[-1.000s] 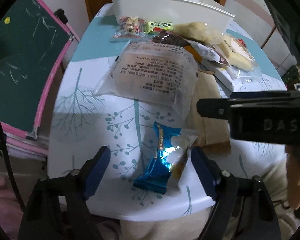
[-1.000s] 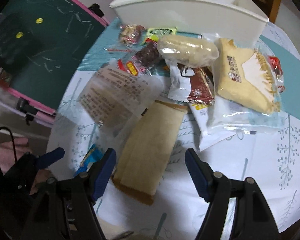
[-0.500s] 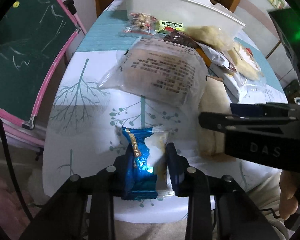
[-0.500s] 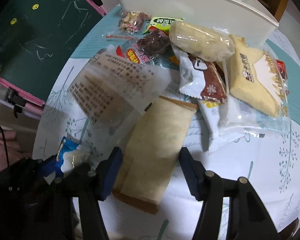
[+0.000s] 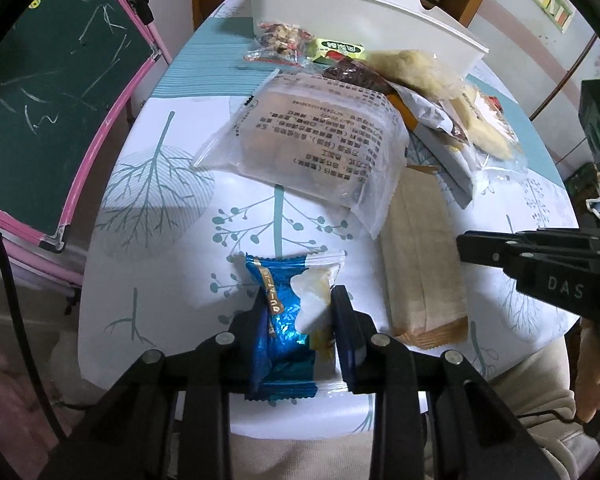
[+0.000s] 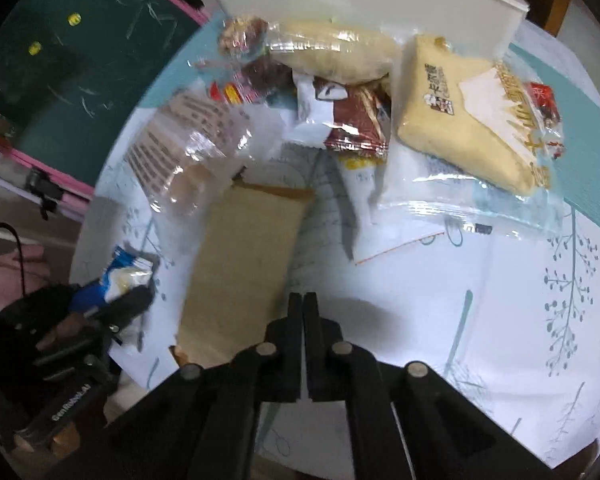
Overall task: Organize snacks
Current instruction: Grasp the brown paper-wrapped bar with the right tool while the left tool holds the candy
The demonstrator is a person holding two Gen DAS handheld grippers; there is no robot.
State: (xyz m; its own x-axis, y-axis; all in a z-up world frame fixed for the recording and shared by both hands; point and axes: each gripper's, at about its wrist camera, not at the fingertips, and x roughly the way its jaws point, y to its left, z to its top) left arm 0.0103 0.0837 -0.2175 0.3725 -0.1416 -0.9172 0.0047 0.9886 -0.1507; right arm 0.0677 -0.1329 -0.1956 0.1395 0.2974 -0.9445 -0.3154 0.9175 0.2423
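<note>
My left gripper (image 5: 298, 300) is shut on a small blue foil snack packet (image 5: 288, 312) and holds it at the table's near edge; the packet also shows at the left of the right wrist view (image 6: 120, 276). My right gripper (image 6: 302, 300) is shut with nothing between its fingers, just right of a long tan wafer pack (image 6: 240, 256), which also lies right of the blue packet in the left wrist view (image 5: 420, 252). A white bin (image 5: 360, 12) stands at the table's far end. Several snacks lie piled in front of it.
A clear bag with printed text (image 5: 320, 140) lies mid-table. A pale bread roll (image 6: 332, 56), a brown-and-white packet (image 6: 348, 120) and a triangular cake pack (image 6: 472, 120) lie near the bin (image 6: 364, 4). A green chalkboard (image 5: 40, 92) stands left of the tablecloth (image 5: 172, 216).
My left gripper closed on the blue packet and lifted it toward the near edge. My right gripper closed from open to shut, off the tan pack's right side.
</note>
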